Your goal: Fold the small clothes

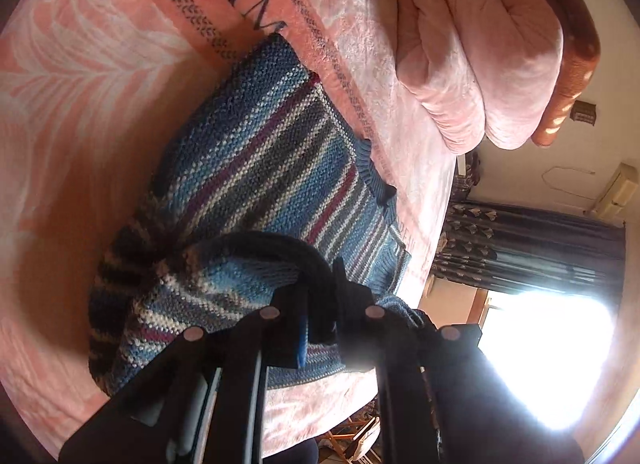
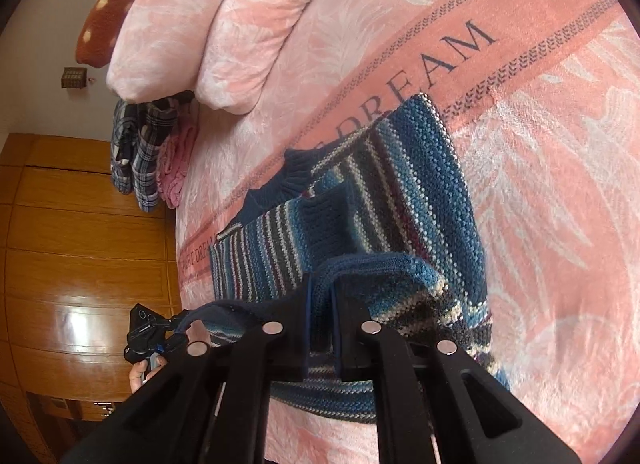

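While the left wrist view looks along the bed [image 1: 100, 64], the striped knit sweater [image 1: 256, 152] lies spread on the pink bedspread just below the printed word ending "EAM". Its near edge is gathered up and pinched in the left hand-held gripper [image 1: 320, 312], whose jaws are clenched on a fold of the blue knit. This view alone takes in the folded pink quilt [image 1: 480, 64] topped by a rust dotted pillow [image 1: 576, 36], the dark curtain [image 1: 532, 248] and the glaring window [image 1: 552, 352] past the foot of the bed.

From the right wrist view, the same sweater [image 2: 420, 192] runs down from the band reading "DREAM", its dark ribbed collar [image 2: 296, 176] turned toward the bed's edge. The right hand-held gripper [image 2: 322, 304] is clamped on a raised fold of the hem, fabric filling the narrow gap between its jaws. Only here do you see the other hand-held gripper from outside, a hand [image 2: 146, 372] beneath it and a corner of the knit caught in it. Only here too are the plaid garment [image 2: 136, 152] hanging over the bed's edge and the wooden wardrobe [image 2: 80, 264].
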The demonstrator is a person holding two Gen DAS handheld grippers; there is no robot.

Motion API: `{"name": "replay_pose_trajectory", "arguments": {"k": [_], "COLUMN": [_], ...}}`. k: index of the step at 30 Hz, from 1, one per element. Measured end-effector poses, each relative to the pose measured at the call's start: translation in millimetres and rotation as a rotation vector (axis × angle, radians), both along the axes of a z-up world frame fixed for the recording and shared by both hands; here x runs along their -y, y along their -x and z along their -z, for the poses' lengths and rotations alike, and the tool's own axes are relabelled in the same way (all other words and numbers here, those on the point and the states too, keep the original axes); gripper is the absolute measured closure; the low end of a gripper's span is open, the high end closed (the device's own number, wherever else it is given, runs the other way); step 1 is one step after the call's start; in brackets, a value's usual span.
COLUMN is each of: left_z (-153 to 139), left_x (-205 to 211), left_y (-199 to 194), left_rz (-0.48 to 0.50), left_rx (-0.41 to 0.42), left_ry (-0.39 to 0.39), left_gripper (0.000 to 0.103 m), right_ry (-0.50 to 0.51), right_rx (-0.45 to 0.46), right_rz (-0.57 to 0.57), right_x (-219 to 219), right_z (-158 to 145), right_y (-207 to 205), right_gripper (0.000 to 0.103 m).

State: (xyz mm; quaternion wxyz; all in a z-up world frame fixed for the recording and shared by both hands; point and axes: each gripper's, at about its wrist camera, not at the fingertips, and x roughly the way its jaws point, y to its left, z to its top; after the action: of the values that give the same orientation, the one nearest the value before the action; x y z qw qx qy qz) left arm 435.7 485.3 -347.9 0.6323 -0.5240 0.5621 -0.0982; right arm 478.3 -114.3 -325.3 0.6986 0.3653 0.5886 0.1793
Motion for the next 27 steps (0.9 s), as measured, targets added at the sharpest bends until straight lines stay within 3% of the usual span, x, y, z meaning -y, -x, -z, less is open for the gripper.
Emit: {"name": "replay_pose_trajectory", "arguments": {"k": [5,7,8,13,19,26,27], "left_z": [8,-3,-10,-19,-5,16,18], "left_x": [-3,-5,-8,-6,11,27,29], "left_y": [-16,-14,-11,-14,-34,-52,-52], "left_rz": [-0.009,-0.010,-0.012,0.077,0.228,0.369,0.385], "left_rx": [0.042,0.101,0.130,0.206,0.174,0.134,0.132], "left_ry": [-0.040,-0.115,-0.158,-0.254,-0.403,-0.463,-0.463], "left_gripper": [0.078,0.049,0.046,0.045,0.045,0.045,0.049], "right_ry": [-0.008,0.009,0.010,0.106,0.226,0.266,0.266], "right_rx": [-0.017,0.029,0.046,0.114,0.130,0.107,0.104], "right_rz": [0.002,-0.013,-0.021,-0.093,-0.224,-0.287,-0.290], "right_x": [3,7,9,12,-14,-28,-28], "right_z": [17,6,2,-8,10,32,33], "right_y": [-17,-18,-19,-25,-34,-45,-45], "right_gripper": [0.080,0.076,0.076,0.075,0.062,0.057,0.057]}}
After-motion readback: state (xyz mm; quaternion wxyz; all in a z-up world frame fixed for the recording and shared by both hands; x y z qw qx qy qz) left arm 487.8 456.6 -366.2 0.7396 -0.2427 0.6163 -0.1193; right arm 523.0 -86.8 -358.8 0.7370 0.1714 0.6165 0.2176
